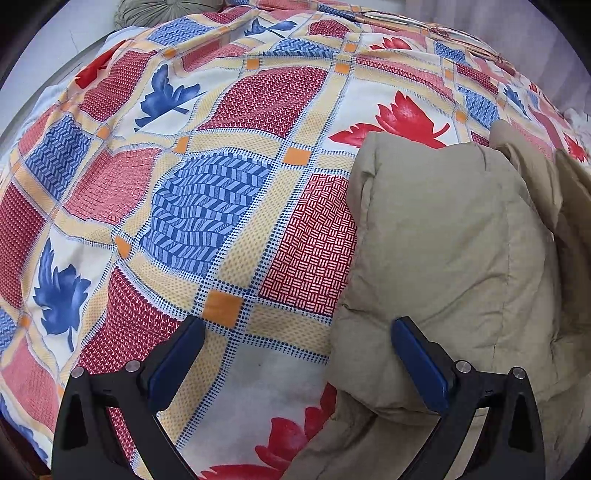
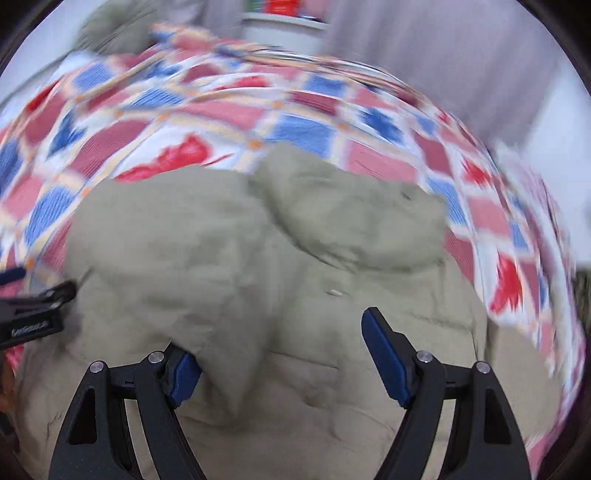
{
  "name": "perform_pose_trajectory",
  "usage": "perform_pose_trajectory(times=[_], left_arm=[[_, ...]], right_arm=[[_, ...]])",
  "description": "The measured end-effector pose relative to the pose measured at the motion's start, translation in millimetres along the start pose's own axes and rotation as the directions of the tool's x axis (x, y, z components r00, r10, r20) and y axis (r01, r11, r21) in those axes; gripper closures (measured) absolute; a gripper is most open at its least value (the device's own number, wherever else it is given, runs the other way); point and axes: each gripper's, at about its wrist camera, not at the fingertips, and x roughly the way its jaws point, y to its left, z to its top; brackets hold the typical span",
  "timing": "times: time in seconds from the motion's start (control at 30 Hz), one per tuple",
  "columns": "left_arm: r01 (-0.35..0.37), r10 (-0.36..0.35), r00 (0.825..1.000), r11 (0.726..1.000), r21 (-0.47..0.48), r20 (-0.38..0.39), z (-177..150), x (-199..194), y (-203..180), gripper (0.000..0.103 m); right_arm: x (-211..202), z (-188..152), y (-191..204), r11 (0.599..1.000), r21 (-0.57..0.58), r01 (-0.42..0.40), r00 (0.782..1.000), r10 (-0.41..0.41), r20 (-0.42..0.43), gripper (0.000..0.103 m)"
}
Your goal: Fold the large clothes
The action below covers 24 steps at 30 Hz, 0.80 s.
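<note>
Where the padded beige jacket (image 1: pixel 454 266) lies bunched on the bed, it covers the near right part of the left wrist view and most of the lower half of the right wrist view (image 2: pixel 236 266). It rests on a patchwork bedspread (image 1: pixel 207 206) printed with red and blue squares, yellow bands and red and blue leaves.

Left tongs (image 1: pixel 297 328): jaws wide apart, nothing between the pads. The left blue pad (image 1: pixel 177 354) sits over bare bedspread; the right pad is seen against the jacket's near edge, and whether it touches the fabric cannot be told. A puffy fold of the jacket, sleeve-like, runs away from the tongs toward the far side.

Right tongs (image 2: pixel 280 332): jaws wide, not gripping. A thick fold of jacket hangs down in front of the left blue pad and hides its tip; the right pad (image 2: pixel 384 354) stands clear above the cloth. This view is motion-blurred, so seams and small details on the jacket are uncertain. A rounded, hood-like part lies at the far end of the garment.

The left tongs also appear at the left edge of the right wrist view (image 2: pixel 33 306), just beside the jacket.

A grey round cushion (image 1: pixel 162 11) sits at the far edge of the bed. Pale curtain (image 2: pixel 424 44) and wall behind.
</note>
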Motion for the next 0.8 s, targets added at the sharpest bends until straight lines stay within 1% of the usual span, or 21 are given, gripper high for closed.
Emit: perform_pose_trajectory(times=[0.03, 0.07, 0.1, 0.13, 0.17, 0.2, 0.23, 0.3, 0.33, 0.37, 0.4, 0.43, 0.47, 0.5, 0.53, 0.57, 0.6, 0.67, 0.7, 0.77, 0.8], left_arm=[[0.001, -0.001, 1.000, 1.000, 0.002, -0.001, 0, -1, 0, 0.001], [0.003, -0.003, 1.000, 1.000, 0.005, 0.001, 1, -4, 0, 0.001], [-0.005, 0.005, 1.000, 1.000, 0.006, 0.014, 1, -10, 1, 0.001], [-0.020, 0.020, 0.999, 1.000, 0.008, 0.040, 1, -18, 2, 0.001], [-0.024, 0.022, 0.997, 1.000, 0.015, 0.067, 3, -27, 2, 0.001], [-0.012, 0.010, 0.996, 1.000, 0.023, 0.089, 5, -35, 2, 0.001], [0.003, -0.006, 0.994, 1.000, 0.028, 0.107, 8, -42, 2, 0.002], [0.034, -0.041, 0.990, 0.998, 0.055, 0.134, 18, -53, -2, 0.022], [0.045, -0.054, 0.990, 0.996, 0.072, 0.131, 23, -54, -6, 0.023], [0.068, -0.079, 0.989, 0.994, 0.091, 0.127, 30, -54, -11, 0.028], [0.088, -0.101, 0.987, 0.991, 0.103, 0.128, 35, -53, -16, 0.042], [0.107, -0.121, 0.986, 0.987, 0.121, 0.117, 41, -49, -24, 0.047], [0.121, -0.135, 0.985, 0.983, 0.135, 0.105, 44, -46, -33, 0.049], [0.132, -0.147, 0.984, 0.980, 0.146, 0.102, 47, -41, -40, 0.049], [0.133, -0.150, 0.983, 0.979, 0.156, 0.102, 47, -37, -48, 0.049], [0.119, -0.136, 0.986, 0.979, 0.166, 0.096, 47, -30, -56, 0.049], [0.097, -0.113, 0.989, 0.980, 0.172, 0.091, 45, -23, -62, 0.049], [0.056, -0.070, 0.995, 0.985, 0.163, 0.076, 39, -3, -67, 0.048], [0.053, -0.063, 0.996, 0.987, 0.154, 0.062, 36, 4, -67, 0.048], [0.058, -0.066, 0.996, 0.989, 0.139, 0.056, 30, 11, -67, 0.048], [0.051, -0.060, 0.996, 0.989, 0.139, 0.062, 28, 11, -69, 0.048]], right_arm=[[2, -6, -21, 0.996, 0.085, -0.020, 1.000, 0.022, -0.019, 0.020], [7, -15, -49, 0.980, 0.194, -0.052, 0.997, 0.063, -0.049, 0.020], [11, -24, -70, 0.956, 0.280, -0.089, 0.991, 0.114, -0.073, 0.020], [16, -34, -88, 0.923, 0.361, -0.132, 0.980, 0.176, -0.092, 0.020], [19, -46, -109, 0.871, 0.457, -0.180, 0.963, 0.251, -0.099, 0.020], [18, -56, -123, 0.834, 0.515, -0.199, 0.954, 0.285, -0.092, 0.020], [14, -65, -135, 0.808, 0.557, -0.191, 0.954, 0.286, -0.087, 0.020], [4, -78, -153, 0.787, 0.594, -0.167, 0.963, 0.260, -0.075, 0.020], [-2, -83, -160, 0.774, 0.612, -0.159, 0.966, 0.250, -0.065, 0.020], [-7, -86, -165, 0.763, 0.626, -0.162, 0.968, 0.245, -0.049, 0.021], [-12, -86, -169, 0.755, 0.633, -0.173, 0.969, 0.244, -0.026, 0.027], [-17, -83, -169, 0.754, 0.628, -0.194, 0.969, 0.249, 0.001, 0.037], [-18, -78, -167, 0.766, 0.607, -0.212, 0.967, 0.256, 0.015, 0.062], [-15, -69, -161, 0.789, 0.573, -0.220, 0.965, 0.264, 0.007, 0.071], [-9, -61, -153, 0.809, 0.536, -0.239, 0.958, 0.285, -0.003, 0.073], [-5, -55, -147, 0.820, 0.509, -0.261, 0.953, 0.304, -0.001, 0.080], [1, -48, -137, 0.837, 0.470, -0.282, 0.947, 0.321, -0.004, 0.080], [15, -37, -115, 0.882, 0.376, -0.284, 0.948, 0.318, -0.030, 0.080], [26, -34, -105, 0.908, 0.325, -0.265, 0.953, 0.299, -0.056, 0.080], [50, -38, -95, 0.938, 0.279, -0.204, 0.962, 0.245, -0.118, 0.081], [64, -44, -99, 0.939, 0.294, -0.177, 0.963, 0.227, -0.146, 0.089]])
